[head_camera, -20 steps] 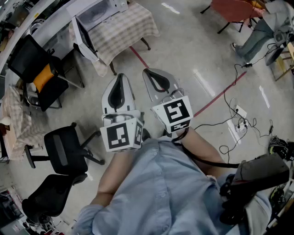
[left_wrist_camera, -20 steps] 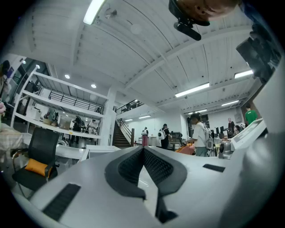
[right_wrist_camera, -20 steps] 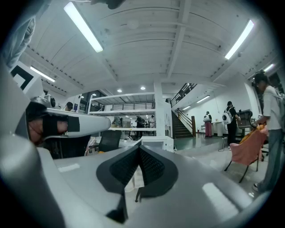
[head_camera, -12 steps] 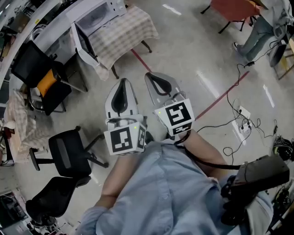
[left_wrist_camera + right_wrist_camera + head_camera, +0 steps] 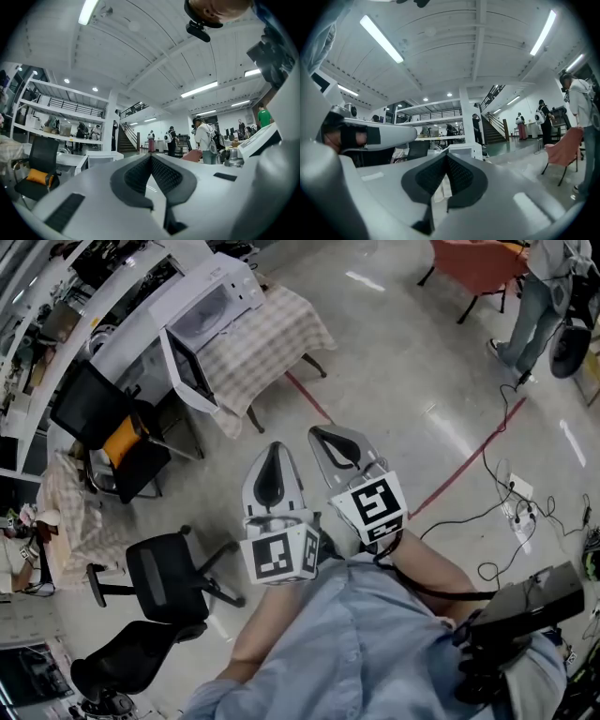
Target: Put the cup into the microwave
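A white microwave (image 5: 211,307) stands on a table with a checked cloth (image 5: 272,334) at the upper left of the head view, its door (image 5: 187,371) swung open. No cup shows in any view. Both grippers are held level in front of the person's chest, side by side, well short of the table. My left gripper (image 5: 273,450) is shut with nothing between its dark pads (image 5: 140,176). My right gripper (image 5: 325,434) is likewise shut and empty, its pads (image 5: 454,178) meeting at the tip.
Black office chairs (image 5: 169,568) stand at the left, one with an orange cushion (image 5: 120,435) beside the table. A red tape line (image 5: 459,474) crosses the floor. Cables and a power strip (image 5: 517,495) lie at the right. A red chair (image 5: 478,261) and a person (image 5: 539,296) are far right.
The microwave and table have slid further into the head view, down and to the right. Both grippers keep their side-by-side pose, shut.
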`<state>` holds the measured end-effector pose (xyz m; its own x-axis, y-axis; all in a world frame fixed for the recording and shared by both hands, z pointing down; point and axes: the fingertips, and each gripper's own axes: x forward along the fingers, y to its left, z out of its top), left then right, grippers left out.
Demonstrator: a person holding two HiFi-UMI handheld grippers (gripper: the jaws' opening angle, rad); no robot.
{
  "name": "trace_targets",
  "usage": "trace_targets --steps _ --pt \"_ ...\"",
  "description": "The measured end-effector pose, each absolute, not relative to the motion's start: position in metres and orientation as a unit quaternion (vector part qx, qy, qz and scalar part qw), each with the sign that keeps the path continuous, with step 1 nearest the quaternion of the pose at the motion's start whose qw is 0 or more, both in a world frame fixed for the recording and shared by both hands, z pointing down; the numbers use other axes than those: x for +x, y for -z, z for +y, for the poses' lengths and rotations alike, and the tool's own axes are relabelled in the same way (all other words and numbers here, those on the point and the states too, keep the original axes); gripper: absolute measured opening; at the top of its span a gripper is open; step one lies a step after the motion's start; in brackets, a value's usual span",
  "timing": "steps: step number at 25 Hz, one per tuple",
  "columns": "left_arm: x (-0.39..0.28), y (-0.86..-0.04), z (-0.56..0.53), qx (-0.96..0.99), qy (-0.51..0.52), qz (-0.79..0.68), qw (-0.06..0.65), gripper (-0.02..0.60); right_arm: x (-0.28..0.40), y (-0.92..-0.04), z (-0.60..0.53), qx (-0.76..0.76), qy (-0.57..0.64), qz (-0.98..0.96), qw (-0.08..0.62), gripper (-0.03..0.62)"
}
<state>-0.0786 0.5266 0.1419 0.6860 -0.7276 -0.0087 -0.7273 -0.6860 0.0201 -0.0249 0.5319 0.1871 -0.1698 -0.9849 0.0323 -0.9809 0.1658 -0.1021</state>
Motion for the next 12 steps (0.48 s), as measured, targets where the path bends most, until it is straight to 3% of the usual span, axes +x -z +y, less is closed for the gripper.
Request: trace_targets --steps 12 --pt "-0.067 -0.163 0.484 0.918 0.008 -0.395 0.026 0.006 -0.013 -0.209 0.494 -0.639 0.057 0.767 0.004 0.002"
